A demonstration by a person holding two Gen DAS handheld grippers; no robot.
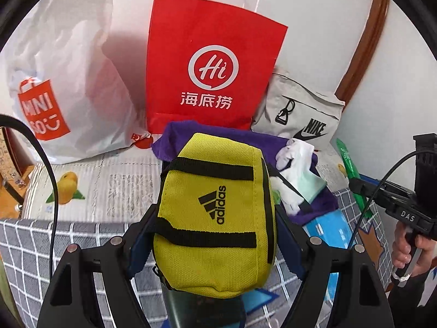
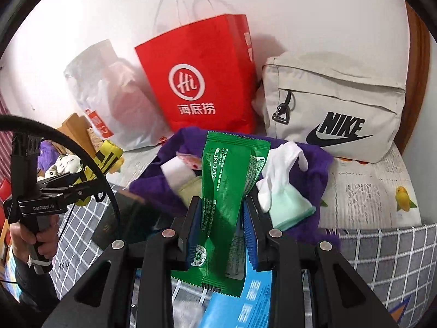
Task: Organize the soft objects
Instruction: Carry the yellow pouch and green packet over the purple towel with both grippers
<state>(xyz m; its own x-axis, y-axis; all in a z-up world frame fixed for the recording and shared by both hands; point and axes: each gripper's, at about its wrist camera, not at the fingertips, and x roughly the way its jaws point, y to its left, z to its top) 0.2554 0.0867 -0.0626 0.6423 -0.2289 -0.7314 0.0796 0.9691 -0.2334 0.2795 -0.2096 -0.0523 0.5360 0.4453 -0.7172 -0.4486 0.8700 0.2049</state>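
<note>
I hold two loads at once. My left gripper [image 1: 215, 235] is clamped across the lower half of the yellow pouch [image 1: 215, 213], with both pads pressed into its sides; the pouch hangs in front of the red bag [image 1: 213, 63] and above the purple cloth [image 1: 174, 142]. My right gripper [image 2: 221, 227] is closed narrow on the green packet [image 2: 226, 191], which stands upright between the pads, also in front of the red bag [image 2: 202, 82] and over the purple cloth [image 2: 153, 183].

Position reference: the red bag stands against the wall. The white plastic bag [image 1: 68, 82] is to its left and the grey Nike bag [image 2: 336, 104] is to its right. A white glove [image 2: 281, 169] lies on the cloth, just right of the packet.

Risks, as I judge them:
- The pouch is soft and bulges above the pads. A loose grip could let it roll out forward.
- The packet is slick foil held near its lower part. It may slide down or twist if I swing the gripper.
- The red bag is light paper with an opening I cannot see. A nudge from either load could tip it.
- Cables trail near both grippers and could snag.
</note>
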